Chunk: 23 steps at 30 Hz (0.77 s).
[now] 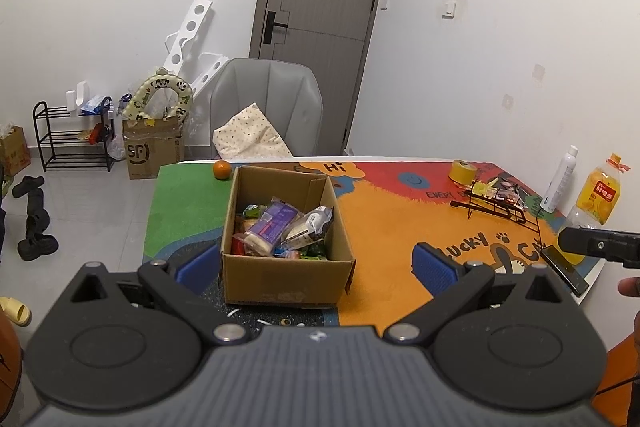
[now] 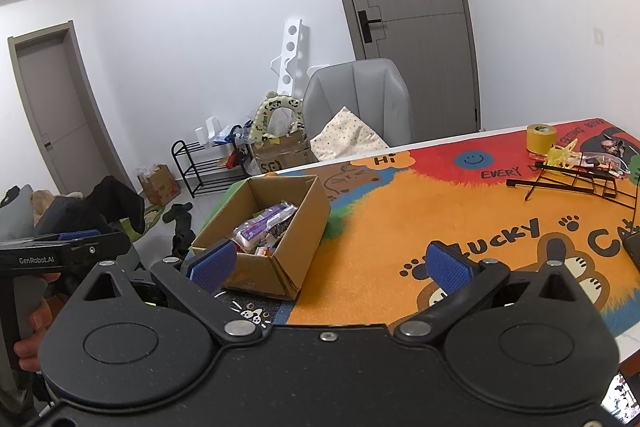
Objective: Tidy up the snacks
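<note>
Left wrist view shows your left claw spread wide and holding nothing, with the cardboard box just ahead of it, its near wall sitting between the two blue pads without touching either. Snack packets lie heaped inside that box, a purple wrapper on top. From the right wrist view, your right claw is likewise wide open and empty, hovering over the table; the box stands ahead and to its left, and a black wire rack with a few small packets by it lies well off ahead to its right. This fits two stages: snacks gathered in the box and the job near its end, or a full box waiting to be sorted out onto the rack. I cannot tell which from how things lie. Either way, keep both claws open and clear of the box walls until you choose a packet.
</note>
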Motion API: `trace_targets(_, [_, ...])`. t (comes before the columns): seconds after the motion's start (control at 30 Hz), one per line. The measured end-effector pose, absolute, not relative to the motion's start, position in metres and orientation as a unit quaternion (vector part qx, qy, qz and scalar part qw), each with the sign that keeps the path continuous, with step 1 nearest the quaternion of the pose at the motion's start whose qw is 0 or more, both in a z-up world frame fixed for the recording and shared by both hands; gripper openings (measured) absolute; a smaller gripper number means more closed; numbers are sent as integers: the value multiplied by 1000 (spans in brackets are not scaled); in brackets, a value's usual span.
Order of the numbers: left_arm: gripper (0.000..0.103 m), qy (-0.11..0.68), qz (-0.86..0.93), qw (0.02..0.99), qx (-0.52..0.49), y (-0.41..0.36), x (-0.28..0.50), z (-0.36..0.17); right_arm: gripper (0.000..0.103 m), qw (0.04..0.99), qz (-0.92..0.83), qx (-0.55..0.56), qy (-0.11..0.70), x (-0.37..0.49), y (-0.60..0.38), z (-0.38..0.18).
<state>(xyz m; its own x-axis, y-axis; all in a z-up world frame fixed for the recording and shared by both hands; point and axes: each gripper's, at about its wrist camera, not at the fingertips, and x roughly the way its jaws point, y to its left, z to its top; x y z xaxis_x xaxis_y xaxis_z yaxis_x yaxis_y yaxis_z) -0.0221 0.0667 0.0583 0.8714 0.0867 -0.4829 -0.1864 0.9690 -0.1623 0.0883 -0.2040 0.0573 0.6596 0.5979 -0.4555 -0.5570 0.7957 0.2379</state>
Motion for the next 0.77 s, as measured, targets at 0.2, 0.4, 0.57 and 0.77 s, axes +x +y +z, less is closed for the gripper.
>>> trace_targets(0.2, [102, 246, 70, 961, -103, 68, -21, 58, 103, 909, 318, 37, 265, 89, -202, 56])
trace_targets(0.4, [102, 250, 66, 961, -101, 67, -19, 55, 103, 909, 318, 35, 268, 89, -200, 55])
trace_targets(0.57, [102, 248, 64, 961, -99, 67, -18, 54, 103, 909, 317, 36, 269, 90, -200, 55])
trace_targets(0.77, [102, 250, 63, 961, -98, 64, -17, 53, 103, 908, 318, 34, 270, 89, -198, 55])
